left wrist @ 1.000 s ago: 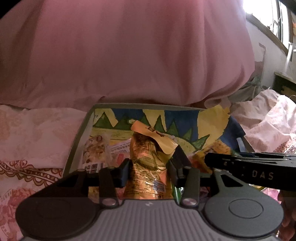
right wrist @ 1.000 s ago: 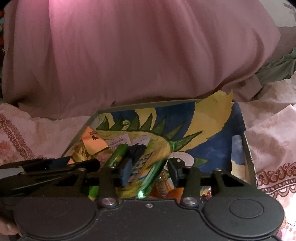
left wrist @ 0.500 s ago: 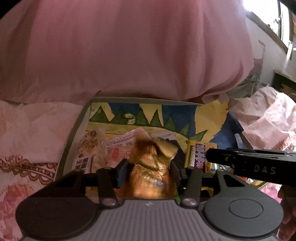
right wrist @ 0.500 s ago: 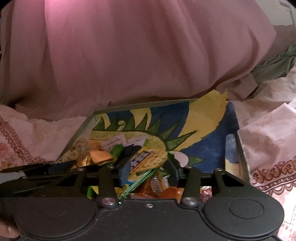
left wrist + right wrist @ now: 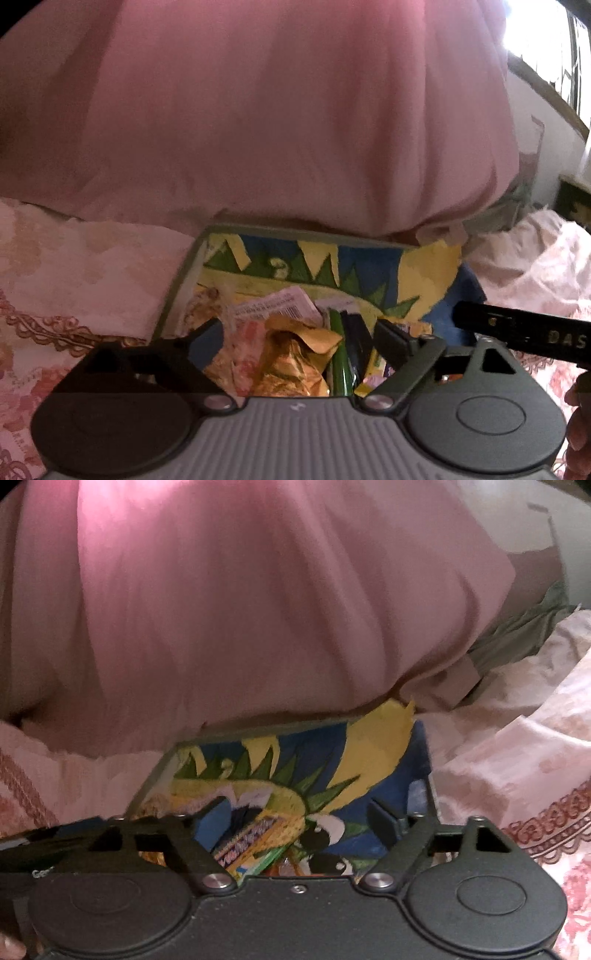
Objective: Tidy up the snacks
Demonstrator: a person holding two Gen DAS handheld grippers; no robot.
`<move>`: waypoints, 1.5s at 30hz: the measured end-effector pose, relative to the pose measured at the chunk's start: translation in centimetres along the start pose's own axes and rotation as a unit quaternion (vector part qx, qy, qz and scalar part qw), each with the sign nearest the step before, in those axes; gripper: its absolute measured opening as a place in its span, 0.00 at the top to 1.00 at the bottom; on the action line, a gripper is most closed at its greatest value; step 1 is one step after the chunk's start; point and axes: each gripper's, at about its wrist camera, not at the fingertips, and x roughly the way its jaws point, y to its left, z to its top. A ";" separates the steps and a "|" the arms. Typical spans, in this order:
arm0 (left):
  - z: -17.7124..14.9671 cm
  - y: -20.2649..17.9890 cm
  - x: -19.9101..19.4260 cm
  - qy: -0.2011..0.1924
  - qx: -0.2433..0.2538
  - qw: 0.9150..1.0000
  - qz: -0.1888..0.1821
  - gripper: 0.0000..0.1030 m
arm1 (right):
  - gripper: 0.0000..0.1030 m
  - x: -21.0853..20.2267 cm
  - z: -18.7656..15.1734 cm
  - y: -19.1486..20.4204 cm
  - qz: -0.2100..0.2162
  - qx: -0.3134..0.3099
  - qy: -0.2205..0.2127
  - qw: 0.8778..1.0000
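The left gripper (image 5: 295,341) is nearest to us in the left wrist view; its jaws are opening wide and press on nothing; the gold snack bag (image 5: 295,363) lies loose in the box just below and between them, crumpled, with its long side running away from us toward its folded top. Just right of the gold bag lies a green stick pack (image 5: 338,354), long and thin, also pointing near to far. The right gripper (image 5: 299,821) is opening too and grips nothing; under it, in the right wrist view, a purple and yellow bar (image 5: 247,843) lies slanted, low on the left and higher on the right; this view is blurry, so I cannot be sure what snack it is. All the snacks sit at the near end of the painted box (image 5: 369,264); its far end is bare; past it hangs a pink cloth (image 5: 277,110). The left gripper is nearer the gold bag; the right gripper is nearer the bar.
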 end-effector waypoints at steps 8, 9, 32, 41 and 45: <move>0.5 0.8 -2.8 -0.016 -0.042 0.998 0.032 0.00 | 0.01 -4.3 1.1 -0.2 -0.007 -0.009 -0.059 0.998; 0.5 0.8 -3.2 -0.017 -0.047 0.998 0.038 0.00 | 0.01 -4.8 1.2 -0.2 -0.004 -0.009 -0.063 0.998; -1.2 0.1 -16.0 -0.085 -0.082 0.988 0.095 0.00 | 0.01 -15.6 -2.0 1.1 0.018 -0.040 -0.090 0.995; -4.4 -1.8 -19.1 -0.066 -0.056 0.989 0.117 0.00 | 0.01 -18.9 -3.9 1.3 0.022 -0.034 -0.084 0.996; -5.3 -2.0 -20.3 -0.066 -0.048 0.989 0.125 0.00 | 0.01 -20.0 -4.6 1.6 0.019 -0.035 -0.087 0.995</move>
